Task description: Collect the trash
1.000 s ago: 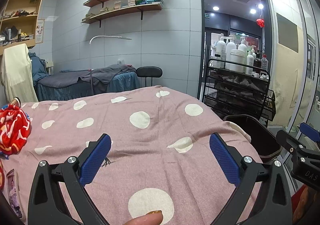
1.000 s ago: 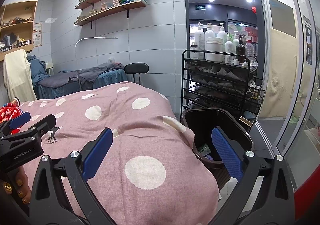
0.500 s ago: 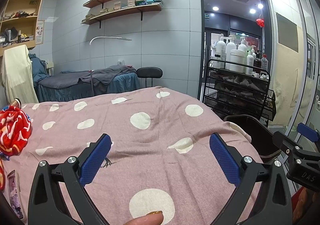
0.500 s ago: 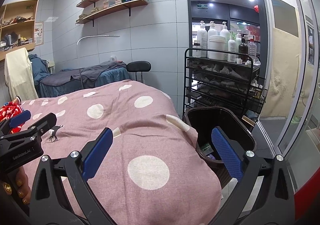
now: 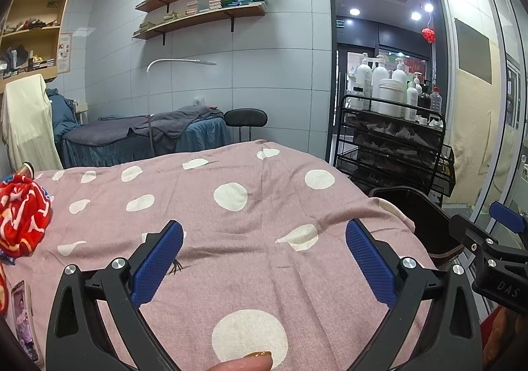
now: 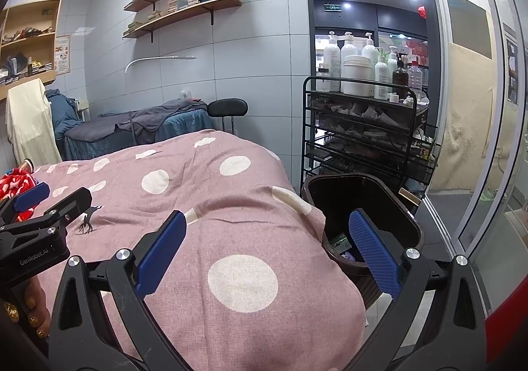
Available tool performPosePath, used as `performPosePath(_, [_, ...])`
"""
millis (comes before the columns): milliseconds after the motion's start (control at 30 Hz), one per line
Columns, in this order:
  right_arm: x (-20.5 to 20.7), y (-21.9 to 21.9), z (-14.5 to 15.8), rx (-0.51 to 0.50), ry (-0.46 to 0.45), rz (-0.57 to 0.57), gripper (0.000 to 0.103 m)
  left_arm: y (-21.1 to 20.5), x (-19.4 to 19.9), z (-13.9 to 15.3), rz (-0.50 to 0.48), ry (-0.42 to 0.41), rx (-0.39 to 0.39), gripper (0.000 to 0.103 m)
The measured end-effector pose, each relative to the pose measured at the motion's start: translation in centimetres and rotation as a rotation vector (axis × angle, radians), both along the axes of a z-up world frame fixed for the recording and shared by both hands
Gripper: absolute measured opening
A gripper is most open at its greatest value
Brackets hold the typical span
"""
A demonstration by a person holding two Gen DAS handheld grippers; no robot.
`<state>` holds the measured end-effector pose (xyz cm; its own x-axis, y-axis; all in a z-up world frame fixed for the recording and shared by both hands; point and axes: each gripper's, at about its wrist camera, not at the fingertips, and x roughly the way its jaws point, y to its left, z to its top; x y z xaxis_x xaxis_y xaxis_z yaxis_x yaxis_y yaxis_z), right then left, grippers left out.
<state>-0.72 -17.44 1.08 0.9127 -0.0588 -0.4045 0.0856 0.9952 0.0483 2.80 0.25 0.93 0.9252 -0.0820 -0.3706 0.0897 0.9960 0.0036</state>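
A dark brown trash bin (image 6: pixel 389 202) stands on the floor at the bed's right corner, with a few scraps (image 6: pixel 340 244) at its bottom. My right gripper (image 6: pixel 267 249) is open and holds nothing; it hovers over the bed corner, with its right pad in front of the bin's mouth. My left gripper (image 5: pixel 264 259) is also open and holds nothing above the pink dotted bedcover (image 5: pixel 231 232). A crumpled red-and-white item (image 5: pixel 23 216) lies at the bed's far left. The bin (image 5: pixel 425 222) shows at the right of the left wrist view too.
A black wire cart (image 6: pixel 363 137) with bottles stands behind the bin, next to a glass door (image 6: pixel 478 140). A flat phone-like card (image 5: pixel 21 318) lies at the bed's near left edge. A second bed (image 5: pixel 142 137) and a stool (image 5: pixel 246 118) are at the back wall.
The right gripper has drifted slightly, so the bin sits a little more to the right and fuller in its view. The left gripper has barely moved. Both stay open.
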Motion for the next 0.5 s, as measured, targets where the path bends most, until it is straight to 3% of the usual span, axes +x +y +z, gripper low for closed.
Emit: performPosePath(500, [0.11, 0.0, -0.16, -0.001, 0.006, -0.001, 0.098, -0.19, 0.21, -0.18, -0.004, 0.009, -0.001, 0.098])
